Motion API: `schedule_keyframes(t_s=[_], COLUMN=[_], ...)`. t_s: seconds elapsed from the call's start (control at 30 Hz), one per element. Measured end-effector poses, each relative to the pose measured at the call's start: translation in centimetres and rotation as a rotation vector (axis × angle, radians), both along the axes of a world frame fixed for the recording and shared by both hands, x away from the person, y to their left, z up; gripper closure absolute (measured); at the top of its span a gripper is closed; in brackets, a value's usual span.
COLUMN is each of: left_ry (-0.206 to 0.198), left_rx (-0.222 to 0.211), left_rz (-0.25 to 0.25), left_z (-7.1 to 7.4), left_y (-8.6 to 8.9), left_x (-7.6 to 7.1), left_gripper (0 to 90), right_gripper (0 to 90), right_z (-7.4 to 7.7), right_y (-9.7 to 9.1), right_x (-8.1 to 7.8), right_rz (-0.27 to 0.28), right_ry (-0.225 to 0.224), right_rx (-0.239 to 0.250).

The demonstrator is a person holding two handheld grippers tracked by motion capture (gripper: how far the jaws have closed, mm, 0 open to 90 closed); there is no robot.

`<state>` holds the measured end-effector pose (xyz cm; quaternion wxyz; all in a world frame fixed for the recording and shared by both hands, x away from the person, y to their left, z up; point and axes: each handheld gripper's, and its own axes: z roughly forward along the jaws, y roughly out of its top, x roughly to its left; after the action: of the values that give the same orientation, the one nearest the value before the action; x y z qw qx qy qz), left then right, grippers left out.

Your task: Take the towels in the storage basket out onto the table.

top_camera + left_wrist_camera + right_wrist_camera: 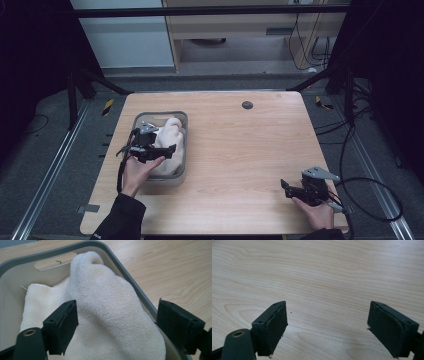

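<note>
Left gripper (pixel 116 326) open over towel (pixel 110 305), basket (pixel 130 280).

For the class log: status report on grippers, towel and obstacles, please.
Left gripper open, jaws astride the towel, not pinching. Right gripper open over bare table. Towel heaped in the grey bin. Nothing in the way.

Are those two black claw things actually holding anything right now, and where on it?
Nothing is held. The left gripper stands open astride the cream terry towel in the grey plastic bin, pads not pressing. The right gripper is open over the wooden table.
</note>
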<state>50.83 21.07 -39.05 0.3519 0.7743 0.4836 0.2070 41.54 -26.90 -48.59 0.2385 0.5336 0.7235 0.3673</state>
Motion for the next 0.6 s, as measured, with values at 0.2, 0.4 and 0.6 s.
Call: schedule_keyframes(t_s=[0.2, 0.4, 0.6], left_ry=[0.032, 0.059, 0.104], left_rx=[0.007, 0.024, 0.036], left_rz=[0.005, 0.01, 0.021], left_z=[-0.8, -1.8, -3.0], left_y=[-0.3, -0.6, -0.7], left_x=[0.5, 0.9, 1.5], left_gripper=[14.8, 14.4, 14.1], right_gripper=[15.5, 15.1, 14.6], right_z=[-0.1, -0.1, -0.2], right_y=[0.0, 0.1, 0.1], right_x=[0.1, 0.1, 0.1], right_rz=[0.002, 0.004, 0.01], right_ry=[0.003, 0.016, 0.025], right_rx=[-0.007, -0.006, -0.009])
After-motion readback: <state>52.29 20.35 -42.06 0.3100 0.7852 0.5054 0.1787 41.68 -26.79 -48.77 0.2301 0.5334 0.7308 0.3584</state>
